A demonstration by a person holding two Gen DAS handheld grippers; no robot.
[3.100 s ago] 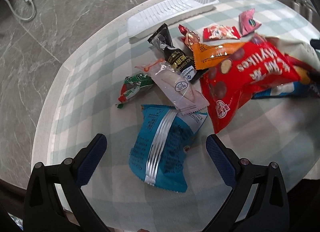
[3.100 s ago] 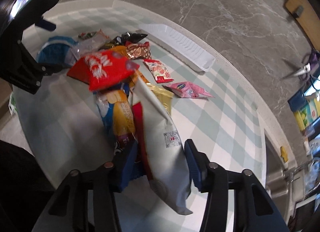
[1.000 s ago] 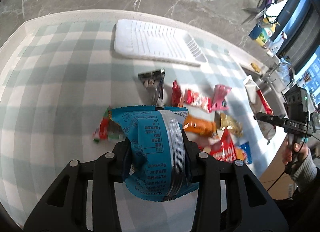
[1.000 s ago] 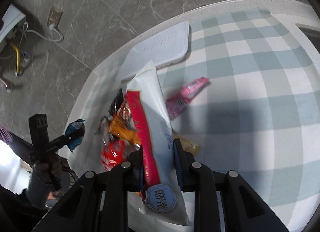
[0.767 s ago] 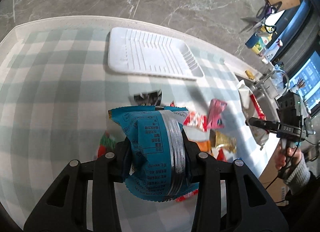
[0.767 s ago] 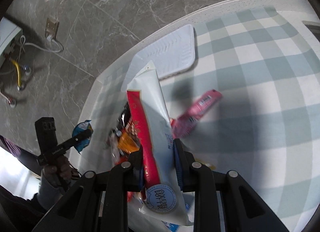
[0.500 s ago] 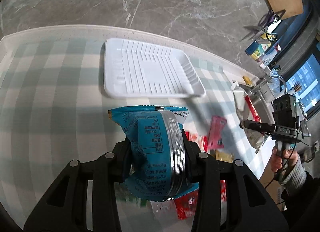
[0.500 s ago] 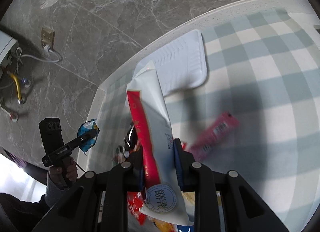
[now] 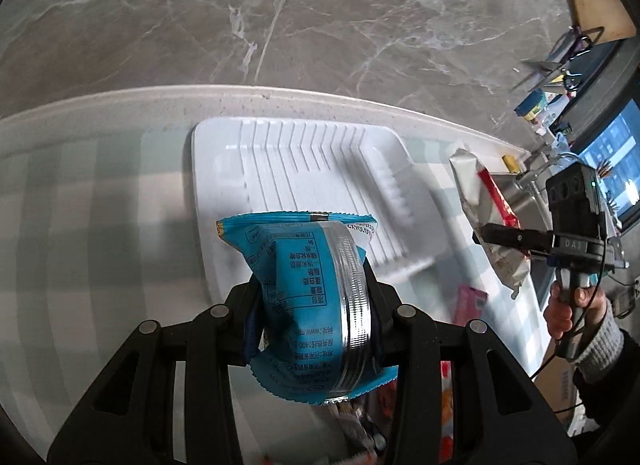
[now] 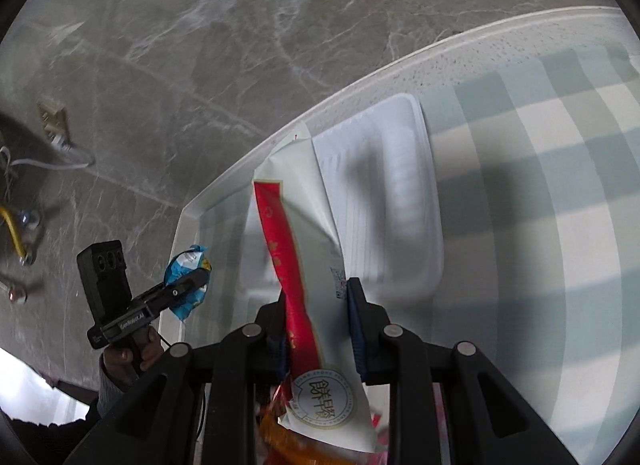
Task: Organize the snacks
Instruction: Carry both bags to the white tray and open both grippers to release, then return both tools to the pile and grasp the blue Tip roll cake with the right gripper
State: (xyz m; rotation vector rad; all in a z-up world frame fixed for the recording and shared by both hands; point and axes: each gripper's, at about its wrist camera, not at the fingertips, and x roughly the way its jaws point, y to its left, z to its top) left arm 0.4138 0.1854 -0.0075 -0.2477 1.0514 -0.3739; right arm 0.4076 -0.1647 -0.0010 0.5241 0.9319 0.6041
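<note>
My left gripper [image 9: 314,301] is shut on a blue snack bag [image 9: 308,297] with a silver stripe, held above the near edge of the white ribbed tray [image 9: 304,169]. My right gripper [image 10: 320,305] is shut on a tall white snack bag with a red stripe [image 10: 304,249], held in front of the same tray [image 10: 396,201]. In the left wrist view the white bag [image 9: 486,221] hangs at the right of the tray. In the right wrist view the blue bag [image 10: 188,277] shows small at the left.
The checked tablecloth [image 10: 552,193] covers the table, whose pale edge [image 9: 120,99] runs just behind the tray. A pink packet [image 9: 472,303] and other small snacks [image 9: 360,429] lie under my grippers. A person's hand [image 9: 572,311] holds the right gripper's handle. Marble floor [image 9: 280,17] lies beyond.
Both grippers have carried their bags across the table toward the tray. The snack pile has slid below and out of view. The tray now fills the middle of both views.
</note>
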